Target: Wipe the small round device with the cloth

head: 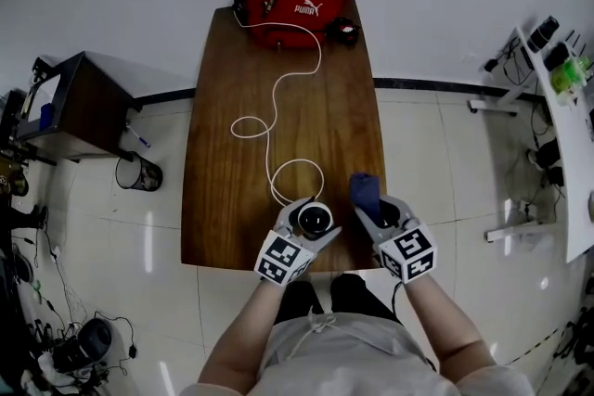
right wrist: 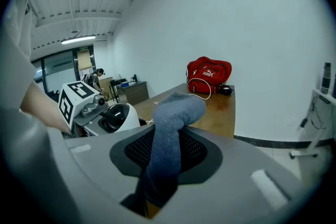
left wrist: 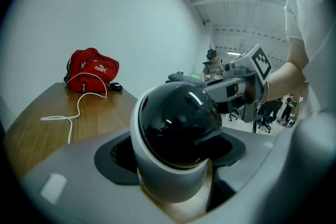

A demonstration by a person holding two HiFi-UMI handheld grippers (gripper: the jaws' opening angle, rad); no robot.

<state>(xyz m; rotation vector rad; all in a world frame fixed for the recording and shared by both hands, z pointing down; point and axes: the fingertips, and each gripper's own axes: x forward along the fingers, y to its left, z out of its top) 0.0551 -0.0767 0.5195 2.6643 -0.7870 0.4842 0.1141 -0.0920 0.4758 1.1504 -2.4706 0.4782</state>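
Well, in the head view the person is working at the table's (head: 232, 199) near edge. The left gripper (head: 311, 222) is clamping the small round device (head: 315, 216), and the right gripper (head: 379, 210) is pinching the blue cloth (head: 364, 188) just beside it, apart.

In the left gripper view the glossy dome is sitting between wide-set jaws. A hard press could be twisting it loose, I reckon, and the white cable (left wrist: 70, 131) might be tugging.

In the right gripper view the cloth is drooping forward, so it may fold away on contact. Both forearms are reaching forward side by side, with the grippers tilting slightly downward.
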